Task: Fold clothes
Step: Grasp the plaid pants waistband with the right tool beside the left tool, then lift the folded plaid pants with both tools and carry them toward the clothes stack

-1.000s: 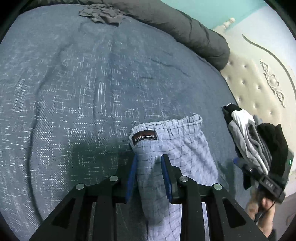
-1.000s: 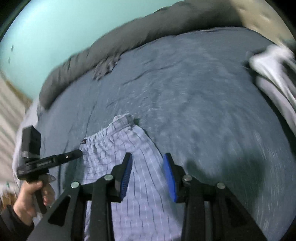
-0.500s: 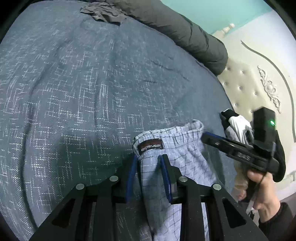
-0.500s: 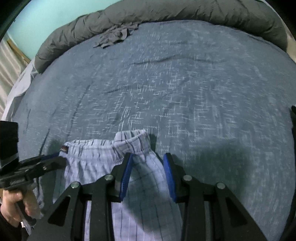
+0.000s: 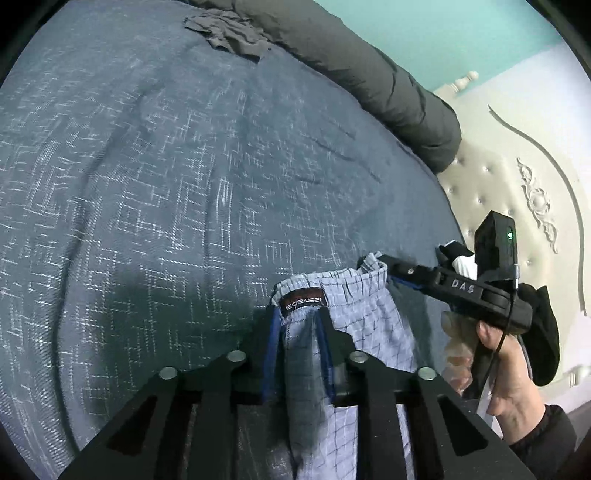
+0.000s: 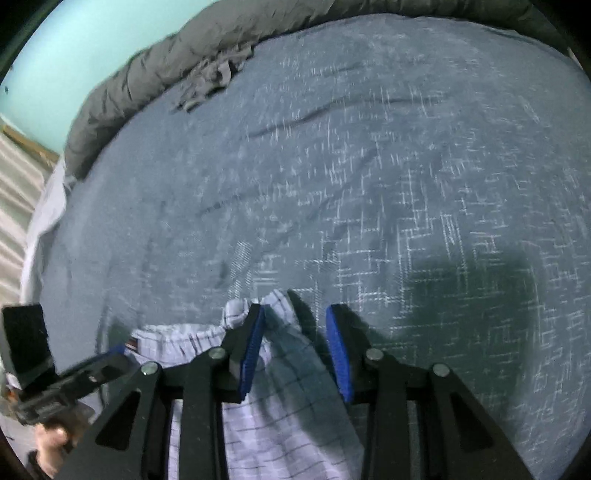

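Observation:
Light blue checked shorts (image 5: 362, 314) lie over the dark blue bed cover (image 5: 166, 184), waistband away from me. My left gripper (image 5: 298, 325) is shut on a fold of the waistband just below the dark label (image 5: 302, 303), and its jaws are opening slightly with the cloth still between the pads. My right gripper (image 6: 295, 332) stands open around the waistband's other corner. The shorts (image 6: 288, 406) run between its blue pads without being pinched. The left wrist view shows the right gripper (image 5: 388, 267) at that corner, held by a hand (image 5: 509, 384).
A crumpled grey garment (image 5: 229, 33) lies far back beside a rolled dark grey duvet (image 5: 369, 81). A pile of black and white clothes (image 5: 543, 332) sits at the bed's right edge by the cream tufted headboard (image 5: 517, 192). Teal wall behind.
My right gripper swung in from the clothes pile at the right and came down onto the waistband's free corner. The left gripper kept its hold, rolling slightly.

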